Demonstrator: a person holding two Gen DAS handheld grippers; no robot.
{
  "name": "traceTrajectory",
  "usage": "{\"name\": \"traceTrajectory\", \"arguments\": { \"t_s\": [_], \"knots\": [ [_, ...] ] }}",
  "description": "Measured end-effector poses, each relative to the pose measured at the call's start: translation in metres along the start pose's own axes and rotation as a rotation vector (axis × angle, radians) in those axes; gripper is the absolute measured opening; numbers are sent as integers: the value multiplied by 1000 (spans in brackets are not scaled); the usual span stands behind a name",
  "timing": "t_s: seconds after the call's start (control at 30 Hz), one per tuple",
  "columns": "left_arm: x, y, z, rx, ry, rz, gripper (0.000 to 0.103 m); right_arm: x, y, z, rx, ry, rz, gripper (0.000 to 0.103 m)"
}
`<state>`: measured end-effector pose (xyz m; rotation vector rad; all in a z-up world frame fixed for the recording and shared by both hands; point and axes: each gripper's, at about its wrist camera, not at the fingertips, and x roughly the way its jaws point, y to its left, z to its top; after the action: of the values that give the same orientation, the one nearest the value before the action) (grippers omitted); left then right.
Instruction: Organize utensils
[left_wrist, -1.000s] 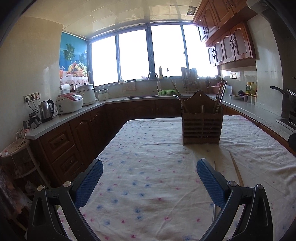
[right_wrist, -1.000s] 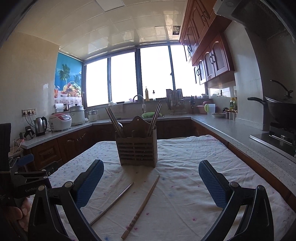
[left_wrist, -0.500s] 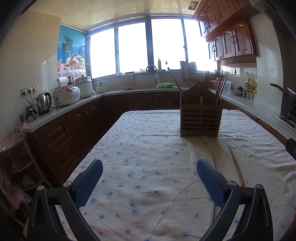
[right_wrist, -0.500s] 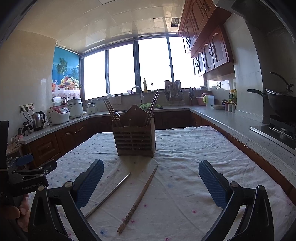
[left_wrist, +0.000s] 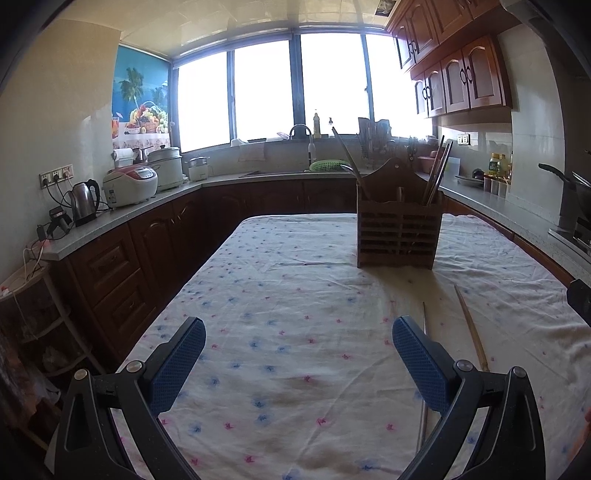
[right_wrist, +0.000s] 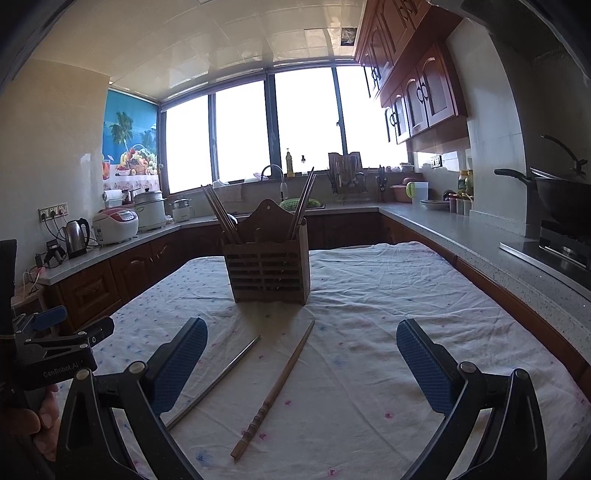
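Note:
A slatted wooden utensil holder (right_wrist: 269, 266) (left_wrist: 399, 236) stands on the cloth-covered table (right_wrist: 388, 295), with several chopsticks leaning in its left and right compartments. Two loose chopsticks lie on the cloth in front of it: a metal one (right_wrist: 218, 376) (left_wrist: 424, 369) and a wooden one (right_wrist: 277, 387) (left_wrist: 471, 328). My right gripper (right_wrist: 301, 362) is open, held low over the cloth just short of both chopsticks. My left gripper (left_wrist: 299, 362) is open over bare cloth, with the metal chopstick passing under its right finger. The left gripper's body (right_wrist: 55, 354) and a hand show in the right wrist view.
Dark wood cabinets with grey counters surround the table. A kettle (left_wrist: 85, 201) and rice cookers (left_wrist: 129, 184) stand on the left counter. A wok (right_wrist: 561, 199) sits on the stove at the right. A sink and dish rack (right_wrist: 345, 177) lie under the window.
Both grippers have tilted down and eased forward, so the holder and the loose chopsticks sit slightly higher and closer in view. Both stay open and nothing has been picked up.

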<state>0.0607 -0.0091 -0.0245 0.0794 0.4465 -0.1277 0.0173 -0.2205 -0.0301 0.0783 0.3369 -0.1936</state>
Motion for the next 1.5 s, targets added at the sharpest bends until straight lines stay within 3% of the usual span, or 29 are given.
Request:
{"name": "traceTrajectory", "arguments": {
  "t_s": [1.5],
  "knots": [
    [-9, -5, 5, 2, 1, 8, 102, 4, 2, -1, -15, 24, 15, 103]
  ]
}}
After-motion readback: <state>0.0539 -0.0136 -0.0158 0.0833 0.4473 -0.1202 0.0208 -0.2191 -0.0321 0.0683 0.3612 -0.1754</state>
